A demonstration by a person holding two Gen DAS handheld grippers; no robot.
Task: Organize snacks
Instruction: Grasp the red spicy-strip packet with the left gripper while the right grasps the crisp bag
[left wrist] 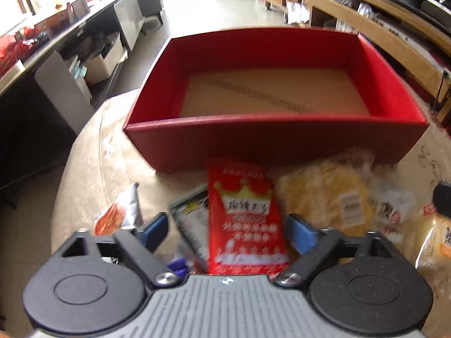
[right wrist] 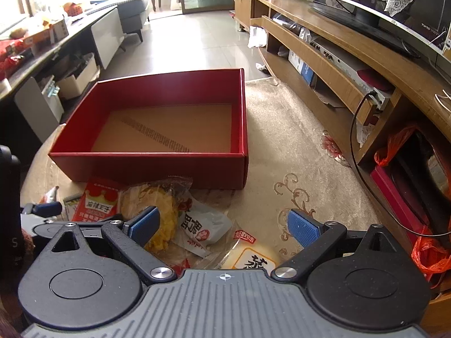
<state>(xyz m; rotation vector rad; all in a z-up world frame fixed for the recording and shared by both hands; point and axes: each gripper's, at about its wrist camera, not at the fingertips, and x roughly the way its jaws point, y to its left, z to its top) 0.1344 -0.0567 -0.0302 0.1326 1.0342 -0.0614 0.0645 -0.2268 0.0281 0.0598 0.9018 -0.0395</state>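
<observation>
Left wrist view: the left gripper has its fingers apart around the red snack packet, not clearly pressing; closing off-centre could crumple or drop it short of the red box, whose near wall stands just beyond. Right wrist view: the right gripper hangs open over the yellow bag and white packet, with bare bench to its right.

A deep red box with a plain tan cardboard floor crossed by a darker dotted stripe. In front of it, a bright red snack packet printed with a yellow crown and white characters, and a clear bag of yellow snacks. The cloth beneath is beige with brown scrolls and a pink flower. Both grippers carry blue pads on black arms.
</observation>
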